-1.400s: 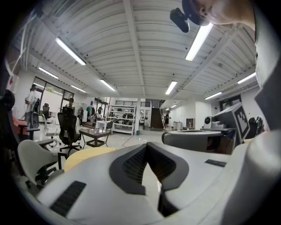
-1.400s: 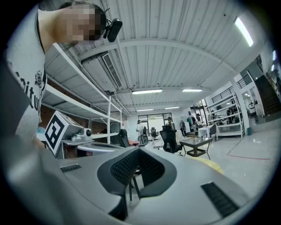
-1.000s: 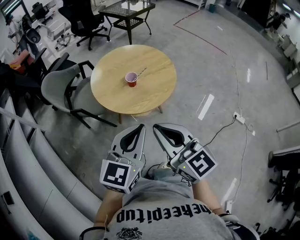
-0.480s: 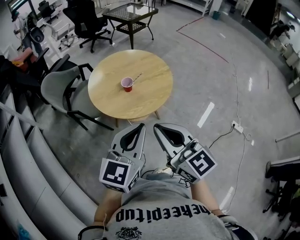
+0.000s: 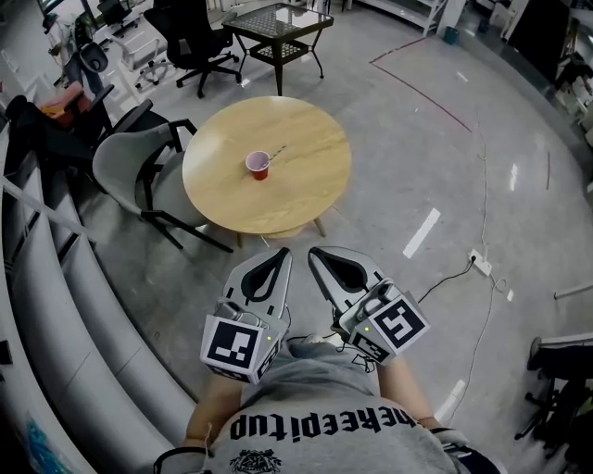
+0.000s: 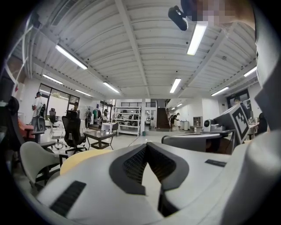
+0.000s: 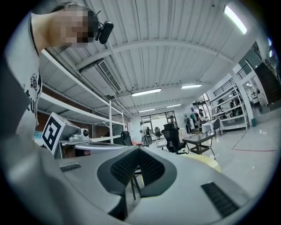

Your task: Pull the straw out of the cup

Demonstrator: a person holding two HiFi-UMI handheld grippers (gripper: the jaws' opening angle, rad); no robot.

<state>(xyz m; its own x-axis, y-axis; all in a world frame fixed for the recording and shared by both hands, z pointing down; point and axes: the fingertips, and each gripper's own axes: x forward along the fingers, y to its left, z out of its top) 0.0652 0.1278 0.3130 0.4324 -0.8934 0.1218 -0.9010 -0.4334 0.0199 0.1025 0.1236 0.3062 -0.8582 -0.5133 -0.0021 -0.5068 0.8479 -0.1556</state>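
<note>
Head view: steeply down, round table (image 5: 306, 194) distant. Gripper views: level, low, both facing table.

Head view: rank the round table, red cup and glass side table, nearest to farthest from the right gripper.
1. Round table, just ahead of the right gripper.
2. Red cup, mid-table.
3. Glass side table, beyond the table, at the top edge.

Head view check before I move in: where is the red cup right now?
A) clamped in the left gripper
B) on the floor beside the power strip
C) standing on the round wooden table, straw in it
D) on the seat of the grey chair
C: the red cup stands upright on the round wooden table, with the straw leaning out of it toward the far right.
</note>
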